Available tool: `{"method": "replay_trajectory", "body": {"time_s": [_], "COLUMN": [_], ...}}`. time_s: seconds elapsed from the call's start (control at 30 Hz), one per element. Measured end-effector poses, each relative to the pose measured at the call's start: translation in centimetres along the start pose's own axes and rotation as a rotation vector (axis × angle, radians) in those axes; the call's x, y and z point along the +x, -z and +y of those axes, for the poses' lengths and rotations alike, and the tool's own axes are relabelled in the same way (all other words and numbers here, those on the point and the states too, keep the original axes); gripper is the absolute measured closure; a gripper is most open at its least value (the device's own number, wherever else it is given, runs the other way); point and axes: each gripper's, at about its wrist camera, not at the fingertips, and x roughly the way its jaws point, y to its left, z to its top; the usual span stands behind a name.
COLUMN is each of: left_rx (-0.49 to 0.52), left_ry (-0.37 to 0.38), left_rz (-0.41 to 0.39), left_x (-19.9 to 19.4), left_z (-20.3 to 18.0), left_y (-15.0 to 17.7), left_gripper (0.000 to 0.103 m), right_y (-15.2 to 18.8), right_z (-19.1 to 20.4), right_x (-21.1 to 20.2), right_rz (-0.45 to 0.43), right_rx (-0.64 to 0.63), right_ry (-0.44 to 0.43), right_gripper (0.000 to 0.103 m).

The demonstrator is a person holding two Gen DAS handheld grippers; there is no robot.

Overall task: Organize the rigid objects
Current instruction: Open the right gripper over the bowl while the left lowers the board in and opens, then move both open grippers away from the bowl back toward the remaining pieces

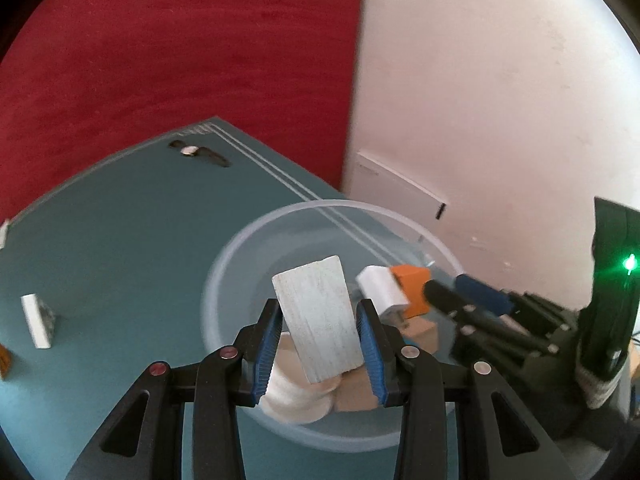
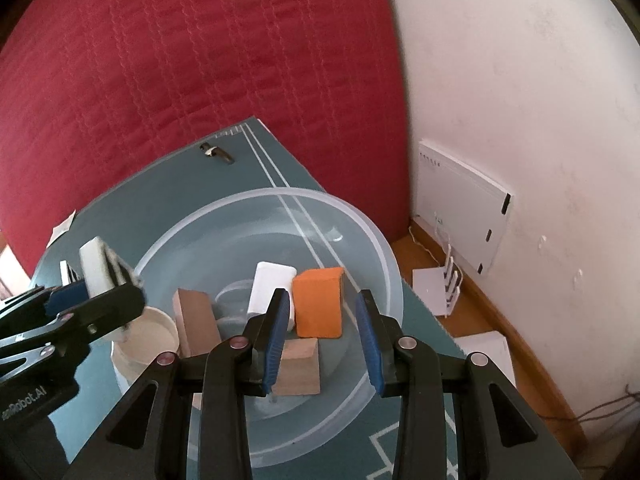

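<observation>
The left gripper (image 1: 318, 344) is clamped on a pale block (image 1: 316, 320), its blue pads (image 1: 267, 348) pressed against both sides, holding it tilted. The right gripper (image 2: 322, 340) hangs just beside it, jaws spread wide with nothing between them.

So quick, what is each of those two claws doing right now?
Left gripper: closed on the white block, above the clear bowl.
Right gripper: open, holding nothing, over the same bowl.
</observation>
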Motion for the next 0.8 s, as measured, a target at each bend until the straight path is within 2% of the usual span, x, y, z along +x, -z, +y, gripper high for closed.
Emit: {"method": "replay_trajectory", "body": {"time_s": [0.1, 0.13, 0.47, 0.63, 0.8], "left_rx": [-0.019, -0.021, -0.067, -0.066, -0.076], "left_ry": [-0.003, -0.014, -0.155, -0.198, -0.229], "left_rz": [-0.013, -0.025, -0.048, -0.049, -0.046], "left_x": [0.0, -0.2, -0.6, -0.5, -0.8], "left_z": [0.2, 0.3, 3.8, 3.8, 4.0], "left_y": [0.1, 0.2, 1.1, 1.8, 2.4], "left_gripper": [0.03, 0.028, 0.027, 0.011, 0.007], "right_y": [0.0, 0.0, 0.2, 0.3, 0.5], "right_z": [0.0, 0.0, 0.5, 0.7, 1.0], "right_x": [-0.1, -0.1, -0.3, -0.3, -0.6], "right_rz": [0.001, -0.002, -0.012, -0.021, -0.05], "right_rx": [-0.003, -0.004, -0.027, -0.037, -0.056], "right_ry": [0.003, 0.006, 0.015, 0.015, 0.026], "right_gripper": [0.067, 0.067, 0.067, 0.067, 0.065]}}
